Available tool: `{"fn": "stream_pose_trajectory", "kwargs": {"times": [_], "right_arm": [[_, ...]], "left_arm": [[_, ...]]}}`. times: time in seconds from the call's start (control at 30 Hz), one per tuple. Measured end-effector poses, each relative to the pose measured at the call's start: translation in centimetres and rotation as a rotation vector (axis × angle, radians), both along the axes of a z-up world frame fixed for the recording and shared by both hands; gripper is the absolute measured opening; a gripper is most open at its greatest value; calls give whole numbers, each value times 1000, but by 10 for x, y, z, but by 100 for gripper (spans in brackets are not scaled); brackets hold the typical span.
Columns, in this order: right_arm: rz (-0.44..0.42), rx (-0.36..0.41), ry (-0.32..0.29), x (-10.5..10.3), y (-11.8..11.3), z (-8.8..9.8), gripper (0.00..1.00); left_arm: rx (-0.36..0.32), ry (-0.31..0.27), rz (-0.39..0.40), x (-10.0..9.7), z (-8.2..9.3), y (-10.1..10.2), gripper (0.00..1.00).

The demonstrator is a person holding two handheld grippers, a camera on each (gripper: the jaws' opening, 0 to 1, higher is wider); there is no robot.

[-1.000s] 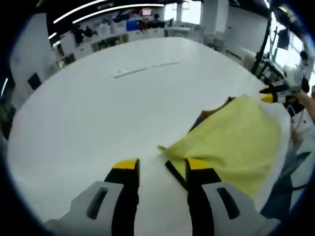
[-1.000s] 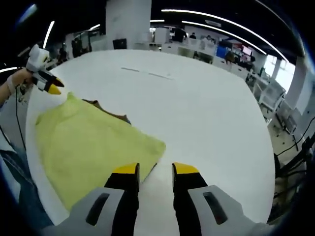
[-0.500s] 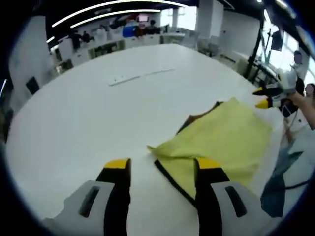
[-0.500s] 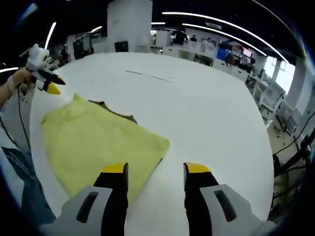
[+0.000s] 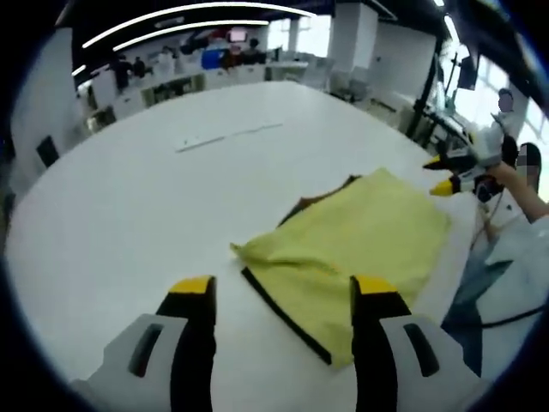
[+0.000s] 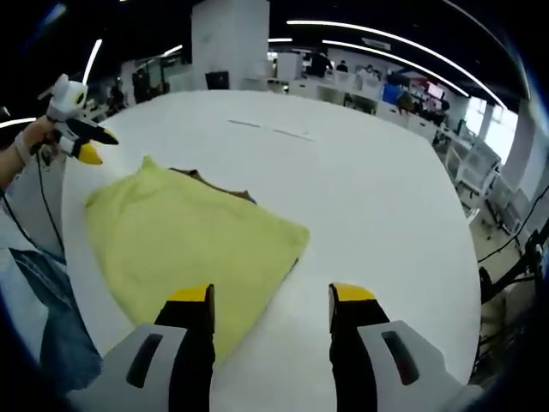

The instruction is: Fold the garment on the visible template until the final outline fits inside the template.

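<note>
A yellow folded garment (image 5: 356, 245) lies flat near the white table's edge, and a brown layer (image 5: 319, 199) peeks out along its far side. A black template line (image 5: 283, 316) runs under its near corner. My left gripper (image 5: 283, 288) is open and hangs just short of that corner, touching nothing. My right gripper (image 5: 444, 176) hovers beyond the far corner, held by a hand. In the right gripper view the garment (image 6: 184, 236) spreads ahead and left of my open right gripper (image 6: 271, 294). The brown layer (image 6: 216, 181) shows behind it, and the left gripper (image 6: 79, 142) hovers by its far left corner.
The large white round table (image 5: 146, 206) carries a thin strip of marks (image 5: 225, 137) far across it, also visible as a thin strip of marks (image 6: 274, 130). A person in jeans (image 6: 47, 343) stands at the table's edge. Office desks and chairs fill the background.
Both grippers have opened wider and drawn back from the garment's corners. The garment has settled flat on the table.
</note>
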State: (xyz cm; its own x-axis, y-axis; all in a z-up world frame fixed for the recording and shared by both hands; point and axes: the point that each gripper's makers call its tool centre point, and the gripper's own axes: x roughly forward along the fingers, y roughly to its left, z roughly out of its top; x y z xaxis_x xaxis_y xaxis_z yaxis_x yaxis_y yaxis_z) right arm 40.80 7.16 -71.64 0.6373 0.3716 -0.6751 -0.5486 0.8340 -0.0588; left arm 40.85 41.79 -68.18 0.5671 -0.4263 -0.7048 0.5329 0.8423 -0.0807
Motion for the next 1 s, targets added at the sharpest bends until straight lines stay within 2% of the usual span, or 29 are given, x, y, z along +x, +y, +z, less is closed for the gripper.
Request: {"fn": "stream_pose_trajectory", "kwargs": {"times": [0.23, 0.57, 0.7, 1.0], "right_arm": [[9, 2, 8, -9, 3, -2, 54], [13, 2, 37, -23, -1, -8, 53], [3, 3, 41, -28, -5, -11, 50], [-8, 13, 67, -41, -10, -16, 42]], "left_arm": [[5, 36, 5, -15, -7, 1, 59], [16, 56, 16, -27, -11, 4, 59], [22, 59, 26, -32, -13, 6, 60], [10, 86, 40, -46, -22, 3, 55]]}}
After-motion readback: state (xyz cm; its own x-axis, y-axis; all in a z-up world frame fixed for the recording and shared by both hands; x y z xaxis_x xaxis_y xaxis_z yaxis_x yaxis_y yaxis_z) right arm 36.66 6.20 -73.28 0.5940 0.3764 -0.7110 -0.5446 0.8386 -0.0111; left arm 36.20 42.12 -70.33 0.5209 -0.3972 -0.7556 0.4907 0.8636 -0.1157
